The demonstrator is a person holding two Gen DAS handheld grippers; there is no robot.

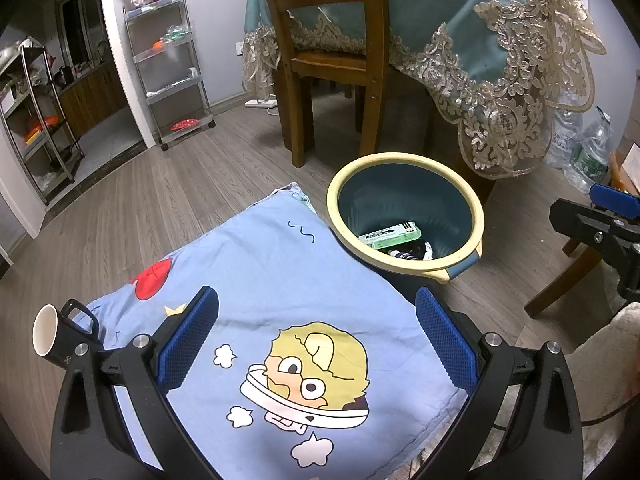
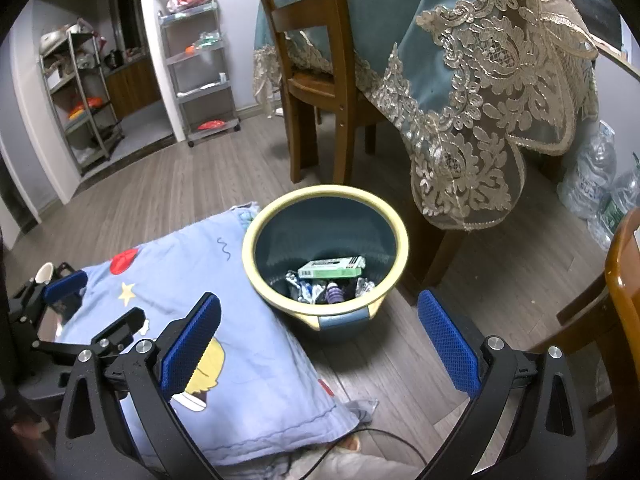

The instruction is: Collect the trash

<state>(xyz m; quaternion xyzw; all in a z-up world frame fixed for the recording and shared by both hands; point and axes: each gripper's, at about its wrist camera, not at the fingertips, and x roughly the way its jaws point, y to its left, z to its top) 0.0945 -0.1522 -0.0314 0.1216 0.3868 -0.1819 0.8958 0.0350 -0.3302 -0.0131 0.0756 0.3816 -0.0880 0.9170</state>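
1. Left gripper (image 1: pixel 316 344), nearest the lens: blue-padded fingers spread wide, nothing between them, above a light-blue cartoon-print cloth (image 1: pixel 280 280).
2. Right gripper (image 2: pixel 320 344): fingers likewise wide apart and empty, over the cloth's edge and grey wood-plank floor (image 2: pixel 440 320).
3. Black mug with white interior (image 1: pixel 50 336), lying on its side at the cloth's left corner.
4. Round blue bin with cream rim (image 2: pixel 256 272), just beyond the cloth: holds a green carton (image 2: pixel 332 268) and crumpled wrappers (image 2: pixel 304 290).
5. Judgement: collection appears mostly done; no loose trash is visible on the cloth.
6. Wooden chair (image 2: pixel 316 80) and lace-edged teal tablecloth (image 2: pixel 460 80), behind.
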